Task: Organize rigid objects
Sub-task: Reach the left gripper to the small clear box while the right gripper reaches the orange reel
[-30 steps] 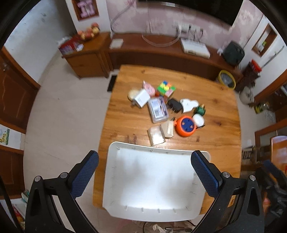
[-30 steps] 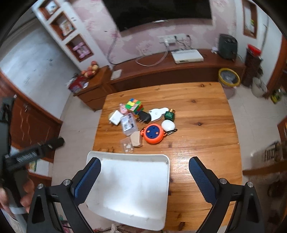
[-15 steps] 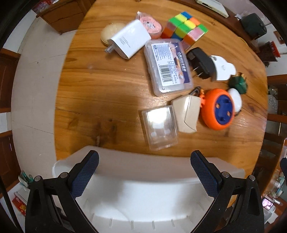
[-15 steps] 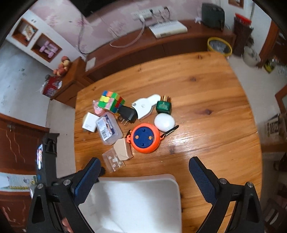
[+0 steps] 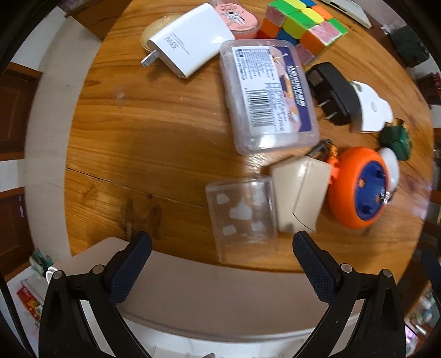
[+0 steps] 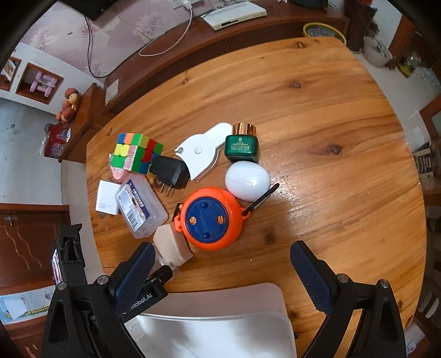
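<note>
A cluster of small objects lies on the wooden table [image 6: 330, 137]. In the left wrist view, a small clear plastic box [image 5: 242, 217] sits just ahead of my open, empty left gripper [image 5: 220, 258], beside a beige box [image 5: 300, 195]. Farther off are an orange and blue reel [image 5: 361, 190], a labelled clear case [image 5: 267, 96], a white charger [image 5: 190, 44] and a colour cube [image 5: 300, 22]. My right gripper [image 6: 220, 264] is open and empty just before the orange reel [image 6: 212, 217]. A white tray [image 6: 215, 322] lies under both grippers.
In the right wrist view, a white egg-shaped case [image 6: 246, 180], a green jar with a gold lid [image 6: 242, 143], a white flat part [image 6: 201, 151] and a black plug [image 6: 171, 172] lie behind the reel. A low wooden cabinet [image 6: 193, 46] stands beyond the table.
Both grippers have moved down and forward toward the cluster. The objects appear much larger. Both stay open and empty.
</note>
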A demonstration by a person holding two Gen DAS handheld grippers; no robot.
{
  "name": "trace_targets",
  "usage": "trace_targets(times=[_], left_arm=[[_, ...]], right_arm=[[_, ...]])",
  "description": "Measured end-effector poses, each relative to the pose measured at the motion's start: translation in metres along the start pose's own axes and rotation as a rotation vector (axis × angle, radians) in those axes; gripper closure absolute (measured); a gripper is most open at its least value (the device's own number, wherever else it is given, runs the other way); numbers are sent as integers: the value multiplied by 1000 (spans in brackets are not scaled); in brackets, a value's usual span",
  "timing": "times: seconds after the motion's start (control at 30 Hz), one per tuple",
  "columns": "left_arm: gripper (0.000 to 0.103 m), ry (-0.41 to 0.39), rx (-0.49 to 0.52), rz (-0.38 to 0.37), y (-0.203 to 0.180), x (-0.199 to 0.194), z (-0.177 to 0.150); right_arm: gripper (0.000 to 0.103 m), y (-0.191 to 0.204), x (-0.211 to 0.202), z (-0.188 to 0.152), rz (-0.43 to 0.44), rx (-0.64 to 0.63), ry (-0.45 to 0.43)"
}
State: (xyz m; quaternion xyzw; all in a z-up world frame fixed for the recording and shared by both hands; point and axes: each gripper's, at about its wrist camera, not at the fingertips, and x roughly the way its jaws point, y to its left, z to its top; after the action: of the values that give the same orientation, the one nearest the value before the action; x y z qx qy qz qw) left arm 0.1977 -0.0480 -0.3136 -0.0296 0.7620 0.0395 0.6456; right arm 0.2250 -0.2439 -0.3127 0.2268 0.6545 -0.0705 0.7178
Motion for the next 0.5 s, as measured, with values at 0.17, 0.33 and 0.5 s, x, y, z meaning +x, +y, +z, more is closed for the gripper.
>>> trace_targets(times=[0.17, 0.33, 0.5], left_arm=[[4, -13, 25, -17, -13, 13, 1], [7, -32, 55, -16, -24, 6, 2], [24, -10, 46, -129, -30, 0, 2]], right_arm=[[4, -3, 12, 5, 0, 20, 32], [4, -3, 19, 8, -8, 23, 51], [4, -1, 26, 11, -4, 17, 72]])
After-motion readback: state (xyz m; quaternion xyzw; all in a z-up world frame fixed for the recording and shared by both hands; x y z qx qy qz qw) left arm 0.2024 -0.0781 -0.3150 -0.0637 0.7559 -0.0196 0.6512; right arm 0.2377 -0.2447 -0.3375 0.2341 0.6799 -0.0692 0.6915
